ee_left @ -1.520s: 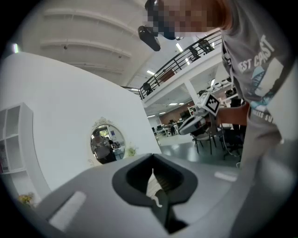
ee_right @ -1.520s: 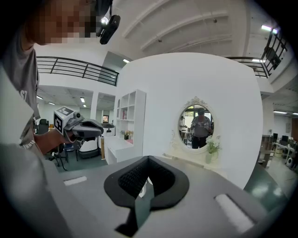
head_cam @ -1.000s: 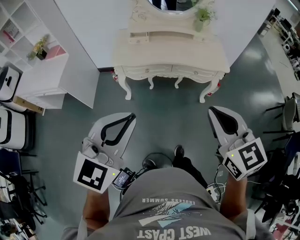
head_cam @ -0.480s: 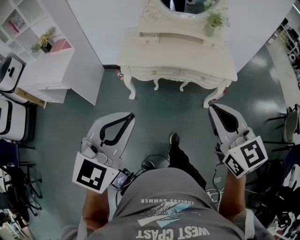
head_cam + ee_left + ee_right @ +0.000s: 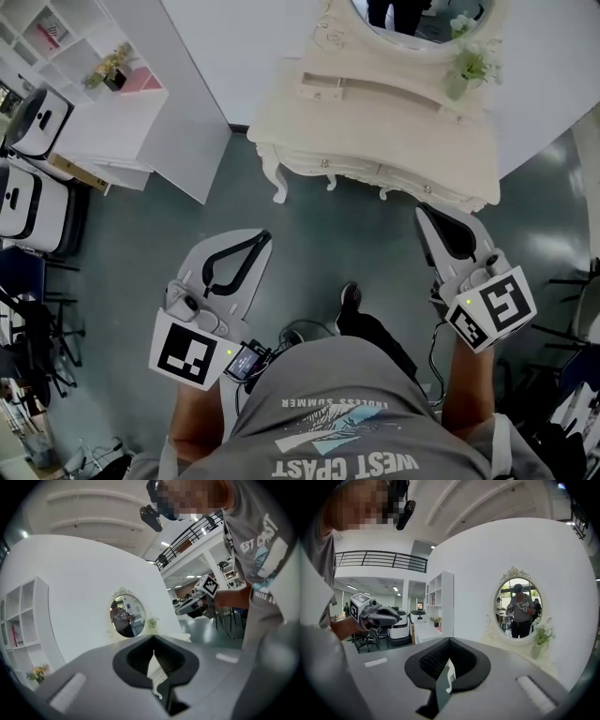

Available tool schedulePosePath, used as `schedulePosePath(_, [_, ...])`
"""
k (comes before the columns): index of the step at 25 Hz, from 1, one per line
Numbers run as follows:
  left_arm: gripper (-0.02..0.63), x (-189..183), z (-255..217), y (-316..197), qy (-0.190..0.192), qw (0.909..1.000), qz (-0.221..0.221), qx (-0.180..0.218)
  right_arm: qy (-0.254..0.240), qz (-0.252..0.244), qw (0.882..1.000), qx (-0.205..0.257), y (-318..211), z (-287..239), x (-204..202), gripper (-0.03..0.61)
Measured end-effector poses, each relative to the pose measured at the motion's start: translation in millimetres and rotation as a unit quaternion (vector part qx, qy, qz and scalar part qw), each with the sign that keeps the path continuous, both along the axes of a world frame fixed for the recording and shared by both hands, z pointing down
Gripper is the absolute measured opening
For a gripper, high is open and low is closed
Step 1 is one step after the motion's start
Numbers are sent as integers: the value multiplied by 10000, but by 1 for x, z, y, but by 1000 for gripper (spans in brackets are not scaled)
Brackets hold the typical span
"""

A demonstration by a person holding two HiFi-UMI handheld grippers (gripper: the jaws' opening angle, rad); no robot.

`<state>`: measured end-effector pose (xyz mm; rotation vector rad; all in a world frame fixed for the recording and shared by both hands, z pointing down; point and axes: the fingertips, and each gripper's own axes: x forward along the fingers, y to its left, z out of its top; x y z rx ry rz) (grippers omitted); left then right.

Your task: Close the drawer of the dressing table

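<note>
Left gripper (image 5: 263, 234) and right gripper (image 5: 422, 216), jaws together on nothing, hang mid-frame short of the table (image 5: 375, 141) at upper centre, presumably idle for the approach.

Lab hall — staged dressing table (image 5: 394, 131)

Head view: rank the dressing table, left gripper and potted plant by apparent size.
1. dressing table
2. left gripper, though nearness to the camera inflates it
3. potted plant, clearly smallest
</note>
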<state>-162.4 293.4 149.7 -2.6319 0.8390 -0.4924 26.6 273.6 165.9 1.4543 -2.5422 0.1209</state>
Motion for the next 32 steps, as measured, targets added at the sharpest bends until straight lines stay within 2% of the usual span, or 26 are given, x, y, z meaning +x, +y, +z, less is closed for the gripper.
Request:
schedulePosePath(18, [2,82,4,-91,-306,9971,-702,-45,-271,-798,9964,-48,-120,13,66,1])
schedulePosePath(26, [2,104,12,-124,-391,9980,-495,-48,-289,-632,9975,-159,-144,22,85,1])
schedulePosePath(32, [2,123,17,-160,-284,9995,13,-135,-210,-144,9994,-243,-159,25,104,1])
